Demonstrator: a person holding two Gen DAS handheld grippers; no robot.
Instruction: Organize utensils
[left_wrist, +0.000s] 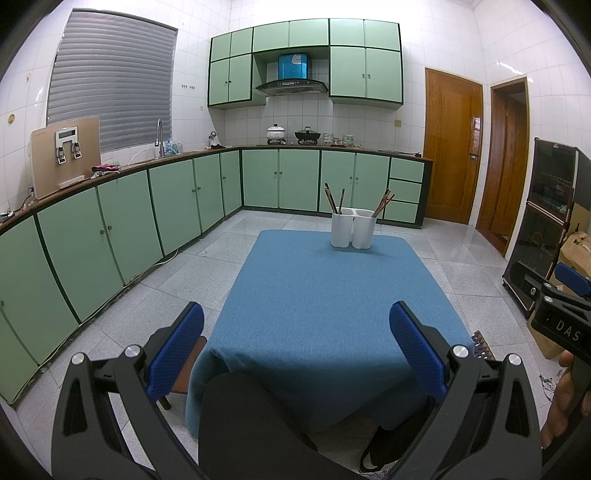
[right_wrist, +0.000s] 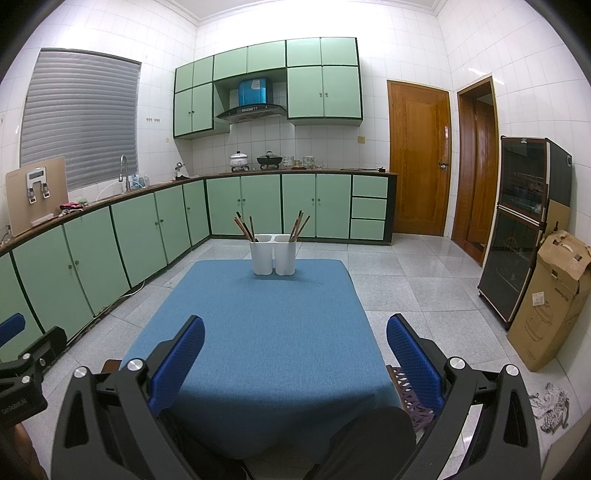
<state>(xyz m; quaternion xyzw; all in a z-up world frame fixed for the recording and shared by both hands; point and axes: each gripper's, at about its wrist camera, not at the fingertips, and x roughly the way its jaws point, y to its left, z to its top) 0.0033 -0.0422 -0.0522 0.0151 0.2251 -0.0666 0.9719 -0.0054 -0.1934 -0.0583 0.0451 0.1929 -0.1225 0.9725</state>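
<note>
Far ahead of both grippers, left gripper (left_wrist: 295, 339) and right gripper (right_wrist: 295, 343) spread wide, empty: two white holders (right_wrist: 273, 254) with chopsticks (right_wrist: 244, 226) on blue table (right_wrist: 258, 332); risk, tipping the light holders when reaching.

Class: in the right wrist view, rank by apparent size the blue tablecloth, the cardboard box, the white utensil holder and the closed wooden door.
1. blue tablecloth, nearest, so apparent size is exaggerated
2. closed wooden door
3. cardboard box
4. white utensil holder
</note>
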